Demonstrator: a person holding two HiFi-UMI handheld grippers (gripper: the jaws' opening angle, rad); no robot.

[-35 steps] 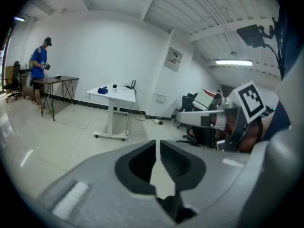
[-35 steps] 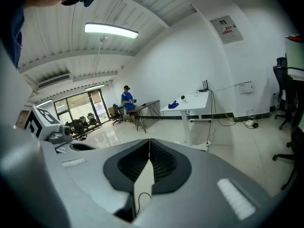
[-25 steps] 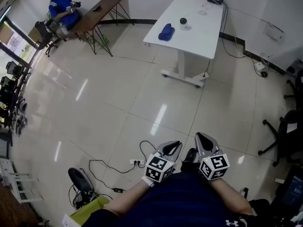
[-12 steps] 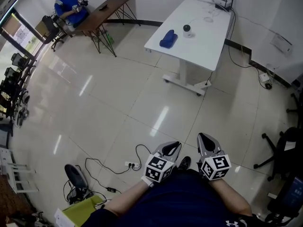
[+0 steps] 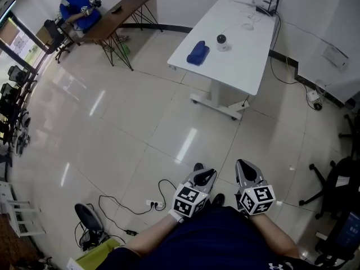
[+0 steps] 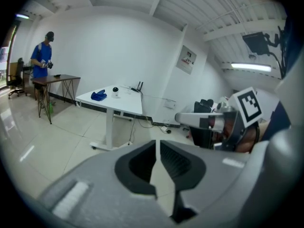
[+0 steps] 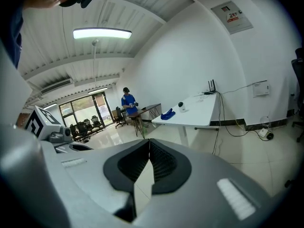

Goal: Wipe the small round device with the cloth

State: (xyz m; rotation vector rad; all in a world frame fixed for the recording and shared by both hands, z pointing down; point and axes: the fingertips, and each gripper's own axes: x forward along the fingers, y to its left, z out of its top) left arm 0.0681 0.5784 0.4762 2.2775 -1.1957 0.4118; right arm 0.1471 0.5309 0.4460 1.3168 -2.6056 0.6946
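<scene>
Cloth [image 5: 197,53] lies left of device [image 5: 221,39], seemingly apart

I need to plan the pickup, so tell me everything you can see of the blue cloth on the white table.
The blue cloth is soft-looking fabric, bunched into a loose elongated heap, not spread flat. It lies on the white table near one edge, beside the small round device but apart from it. Only the tabletop touches it. Finer detail is too small to tell.
</scene>
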